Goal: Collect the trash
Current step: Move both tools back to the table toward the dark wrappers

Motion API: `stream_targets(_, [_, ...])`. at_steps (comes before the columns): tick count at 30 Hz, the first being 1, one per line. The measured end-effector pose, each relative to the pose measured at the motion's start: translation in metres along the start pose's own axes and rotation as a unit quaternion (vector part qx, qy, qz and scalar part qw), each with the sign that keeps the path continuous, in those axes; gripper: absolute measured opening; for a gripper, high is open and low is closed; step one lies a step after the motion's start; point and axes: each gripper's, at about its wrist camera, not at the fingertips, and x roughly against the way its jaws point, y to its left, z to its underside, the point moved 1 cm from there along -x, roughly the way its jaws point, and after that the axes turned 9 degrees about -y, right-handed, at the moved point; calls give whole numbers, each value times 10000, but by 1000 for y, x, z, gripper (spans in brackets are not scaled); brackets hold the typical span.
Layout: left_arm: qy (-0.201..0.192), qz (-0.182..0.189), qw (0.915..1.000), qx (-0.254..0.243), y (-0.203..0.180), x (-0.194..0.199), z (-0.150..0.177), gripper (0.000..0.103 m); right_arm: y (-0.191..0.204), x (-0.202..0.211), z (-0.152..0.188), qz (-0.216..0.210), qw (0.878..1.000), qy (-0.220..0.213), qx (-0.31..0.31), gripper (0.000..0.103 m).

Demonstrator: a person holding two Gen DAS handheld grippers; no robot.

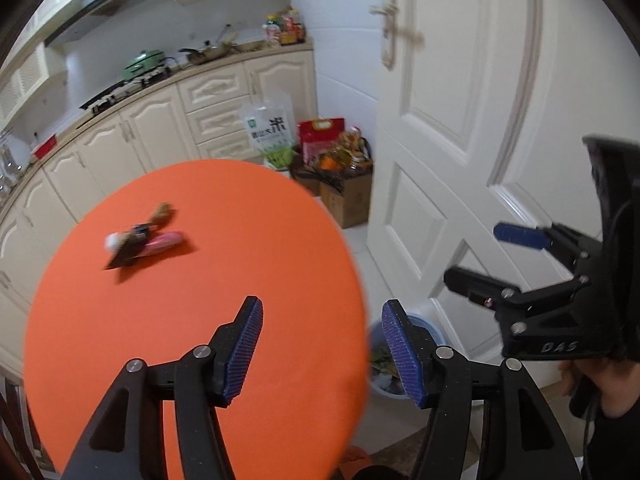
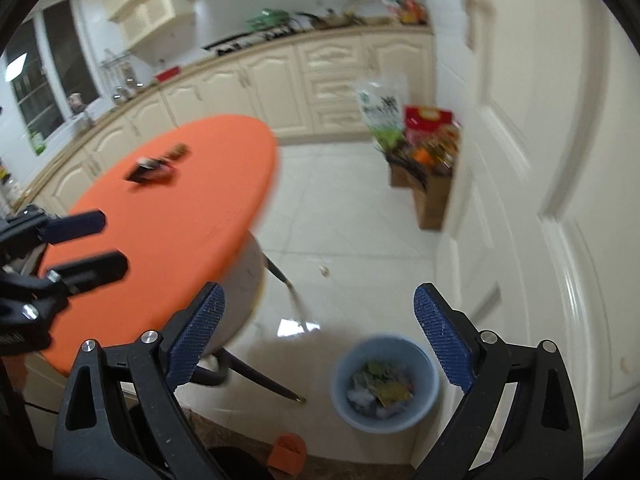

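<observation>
Several pieces of trash lie on the round orange table (image 1: 208, 340): a pink wrapper (image 1: 166, 241), a dark wrapper (image 1: 126, 256) with a white wad beside it, and a brown scrap (image 1: 162, 212). From the right wrist view they blur into a dark pile (image 2: 150, 171). My left gripper (image 1: 322, 312) hovers over the table's near right edge, open and empty. To its right, beyond the table edge, my right gripper (image 1: 480, 258) is in the air, above a blue bin (image 2: 344, 364) half full of wrappers on the floor. Its jaws (image 2: 320, 296) stand wide with nothing between them.
A white door (image 1: 460, 120) stands close on the right. At its foot is a cardboard box (image 2: 434, 200) of groceries beside a rice bag (image 1: 270, 132). Cream cabinets (image 1: 132, 136) run behind the table. A small scrap (image 2: 324, 271) lies on the white floor tiles.
</observation>
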Motion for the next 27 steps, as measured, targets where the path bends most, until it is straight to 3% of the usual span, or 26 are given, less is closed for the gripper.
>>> stream_targets(7, [-151, -599, 9974, 374, 84, 35, 12, 60, 92, -30, -46, -506, 9969, -64, 592, 97])
stream_targets(12, [-127, -979, 9937, 537, 135, 31, 17, 60, 135, -71, -63, -665, 9939, 63, 882, 97])
stream_targets(18, [76, -1027, 9910, 860, 178, -18, 12, 60, 162, -124, -73, -738, 9909, 301, 1085, 97])
stream_targets(27, [280, -926, 9909, 931, 222, -111, -21, 60, 157, -186, -78, -855, 9882, 566, 1141, 97])
